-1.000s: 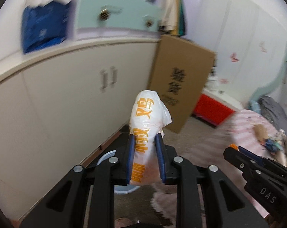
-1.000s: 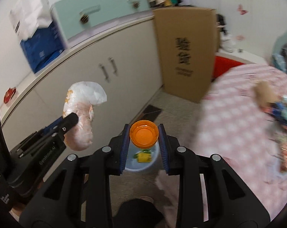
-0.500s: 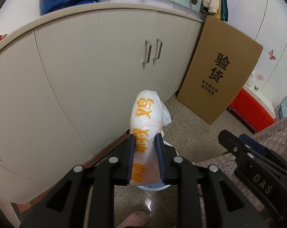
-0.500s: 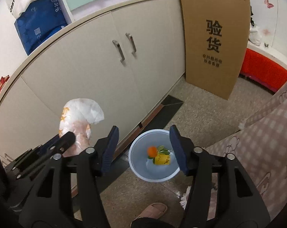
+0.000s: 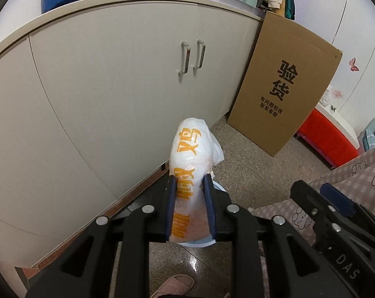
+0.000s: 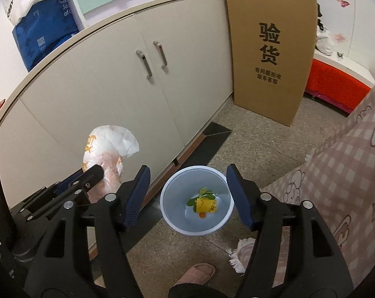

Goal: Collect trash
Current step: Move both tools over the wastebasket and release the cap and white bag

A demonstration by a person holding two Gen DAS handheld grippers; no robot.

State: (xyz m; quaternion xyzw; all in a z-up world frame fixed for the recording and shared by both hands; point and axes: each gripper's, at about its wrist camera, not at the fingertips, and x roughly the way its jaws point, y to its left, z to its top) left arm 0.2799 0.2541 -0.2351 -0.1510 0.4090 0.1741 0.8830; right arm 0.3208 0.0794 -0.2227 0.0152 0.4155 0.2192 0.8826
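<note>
Trash is the job, and what remains in hand is one bag. Biggest in view is the cupboard, its pale doors running along the floor; a tall carton leans against its far end, and a pink checked bed cover fills the right side. On the floor just beside the cupboard's foot stands the bin, a pale round tub, with a yellow wrapper, some green leaves and a small orange bit lying at its bottom. A slipper shows at the lower edge.

The left gripper has its jaws clamped on the bag, a white plastic one with orange print, crumpled into a soft roll that stands out beyond the fingertips. In the left view it hides most of the bin; from the right view it hangs to the left of the bin, not above it.

The right gripper hovers over the bin, its jaws opening with nothing between them.

The bag looks light, soft and slick. It should crush rather than resist, so a grip across its bunched middle, as now, seems soundest; a pinch on the loose flap at its tip would likely slip. Being so light, it may cling to a pad or drift on release, so I would bring it over the bin's mouth first.
</note>
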